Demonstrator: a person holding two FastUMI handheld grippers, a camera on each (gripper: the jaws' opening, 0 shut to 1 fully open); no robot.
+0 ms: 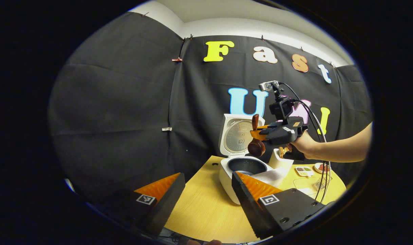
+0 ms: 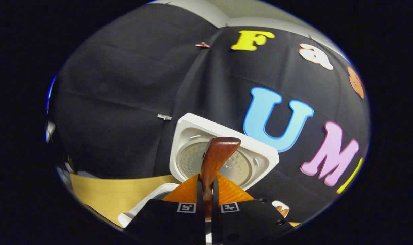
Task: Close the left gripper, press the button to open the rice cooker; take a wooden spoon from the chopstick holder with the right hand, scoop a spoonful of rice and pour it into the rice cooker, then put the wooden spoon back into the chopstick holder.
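Right gripper (image 2: 208,190) clamps the wooden spoon (image 1: 256,139) by its handle, bowl hanging above the open rice cooker (image 1: 242,166), whose lid stands upright. A hand (image 1: 303,144) holds it level. Left gripper (image 1: 206,190) is spread wide, nearer, over bare table (image 1: 203,207).

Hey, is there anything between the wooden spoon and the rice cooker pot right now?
Nothing visible. The right gripper holds the wooden spoon bowl-down just above the open rice cooker, whose lid stands raised behind. The left gripper hangs open, nearer the camera.
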